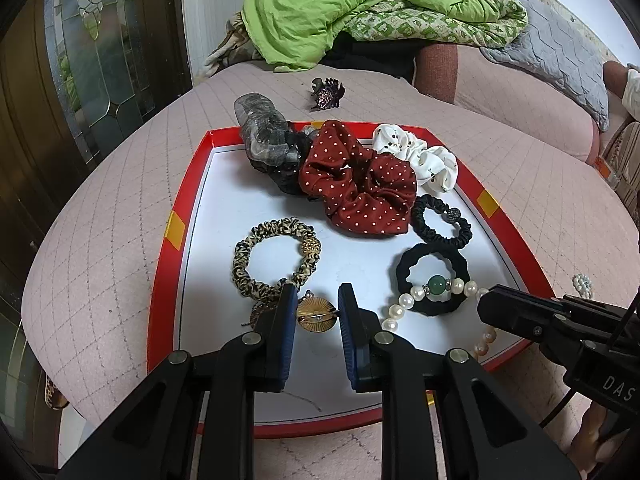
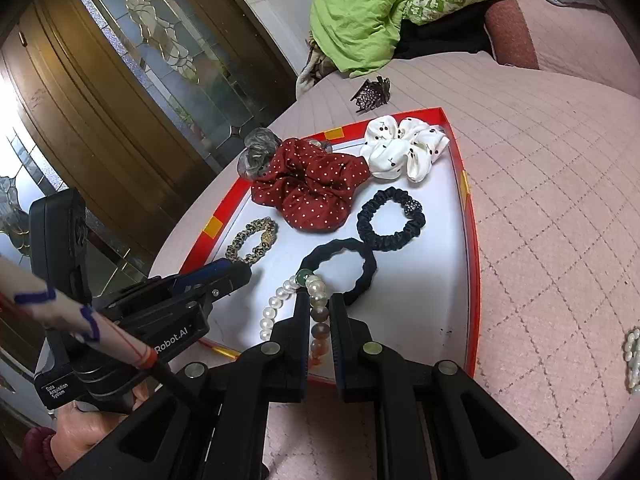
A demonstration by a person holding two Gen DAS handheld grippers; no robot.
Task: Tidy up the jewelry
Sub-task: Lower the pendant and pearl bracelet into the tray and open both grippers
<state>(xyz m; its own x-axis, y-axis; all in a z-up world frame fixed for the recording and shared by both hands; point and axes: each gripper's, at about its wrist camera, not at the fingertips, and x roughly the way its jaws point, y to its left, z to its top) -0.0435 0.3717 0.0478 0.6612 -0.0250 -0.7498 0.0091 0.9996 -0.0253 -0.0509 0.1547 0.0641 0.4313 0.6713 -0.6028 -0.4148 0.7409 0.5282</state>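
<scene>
A red-rimmed tray (image 1: 192,200) with a white floor lies on the pink bed cover. My left gripper (image 1: 318,298) is shut on a round gold brooch (image 1: 316,316) just above the tray's near part, beside a leopard hair tie (image 1: 276,256). My right gripper (image 2: 319,300) is shut on a bracelet of white pearls (image 2: 280,294) with a green bead (image 1: 436,284) and brownish beads, draped across a black hair tie (image 2: 340,264). Each gripper shows in the other's view: the right gripper (image 1: 486,300) at the pearls, the left gripper (image 2: 240,270) low over the tray.
The tray's far part holds a red dotted scrunchie (image 1: 356,184), a white spotted scrunchie (image 1: 424,156), a grey sheer scrunchie (image 1: 264,136) and a thin black tie (image 1: 440,220). A hair claw (image 1: 326,94) and a pearl cluster (image 1: 582,284) lie on the bed. A green quilt (image 1: 340,12) is heaped behind.
</scene>
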